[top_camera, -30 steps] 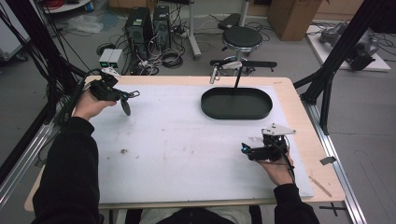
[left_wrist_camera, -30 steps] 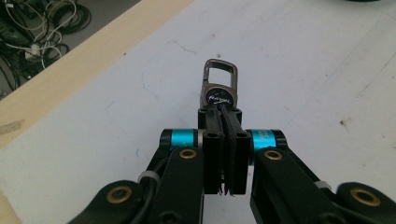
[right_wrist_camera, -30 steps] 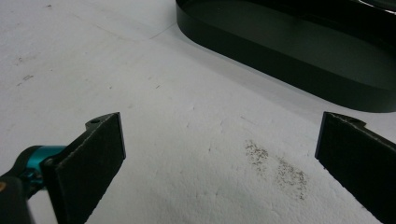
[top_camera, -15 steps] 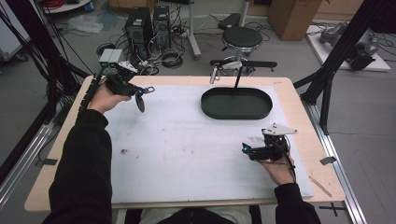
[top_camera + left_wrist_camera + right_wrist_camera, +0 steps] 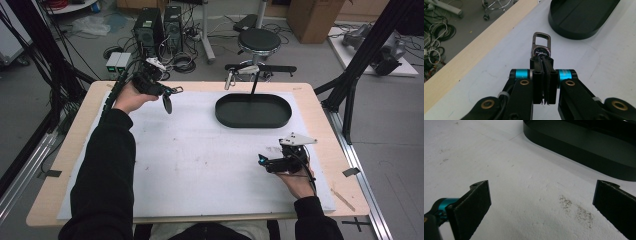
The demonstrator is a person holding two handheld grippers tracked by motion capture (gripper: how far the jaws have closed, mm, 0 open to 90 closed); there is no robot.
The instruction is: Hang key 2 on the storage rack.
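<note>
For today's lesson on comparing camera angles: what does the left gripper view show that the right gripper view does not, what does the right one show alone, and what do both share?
Left gripper view alone: the left gripper, jaws shut on a metal key fob with a clip loop, above the white mat; the table's wooden edge, and the floor with cables and a stool base beyond it.

Right gripper view alone: the right gripper, jaws wide open with nothing between them, and a dark speckled smudge on the mat.

Both: the black oval tray and the white mat.
</note>
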